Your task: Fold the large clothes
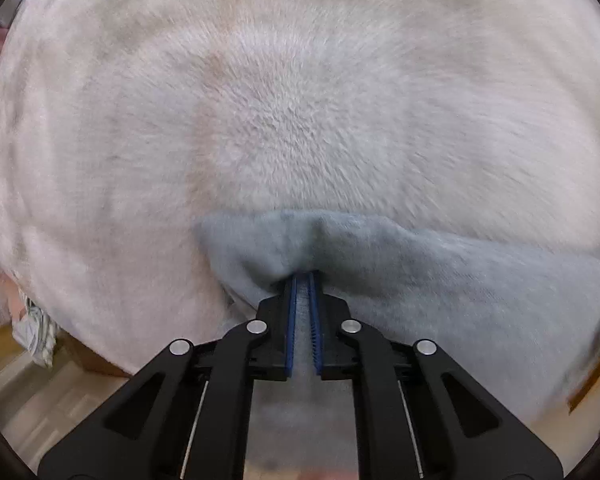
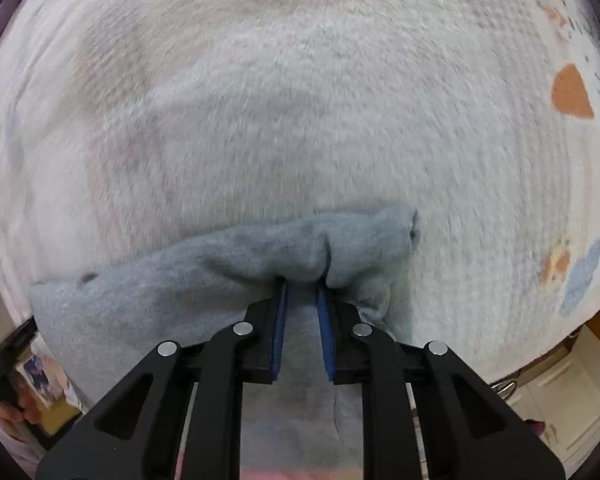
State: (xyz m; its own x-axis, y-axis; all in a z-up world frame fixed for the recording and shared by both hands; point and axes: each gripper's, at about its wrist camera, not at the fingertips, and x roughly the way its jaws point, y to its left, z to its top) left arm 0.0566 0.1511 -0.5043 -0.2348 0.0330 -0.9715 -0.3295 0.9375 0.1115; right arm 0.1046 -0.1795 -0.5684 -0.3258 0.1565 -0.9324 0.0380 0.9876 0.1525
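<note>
Pinching the grey fleece garment [image 1: 440, 280] (edge running sideways between them), left gripper [image 1: 303, 280] and right gripper [image 2: 303, 286] hang over the pale blanket [image 1: 300, 100].

black left gripper [image 1: 303, 276]; blue ribbed pads [image 1: 291, 320]; silver pivot screws [image 1: 257, 326]

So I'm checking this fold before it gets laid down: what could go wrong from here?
The left gripper pinches only a thin bit of the grey-blue garment at its fingertips, so that edge might slip free. The right gripper clamps a thicker bunched wad, so the fold may land creased. Both views are motion-blurred over the fluffy white blanket, so the edges could land misaligned.
</note>
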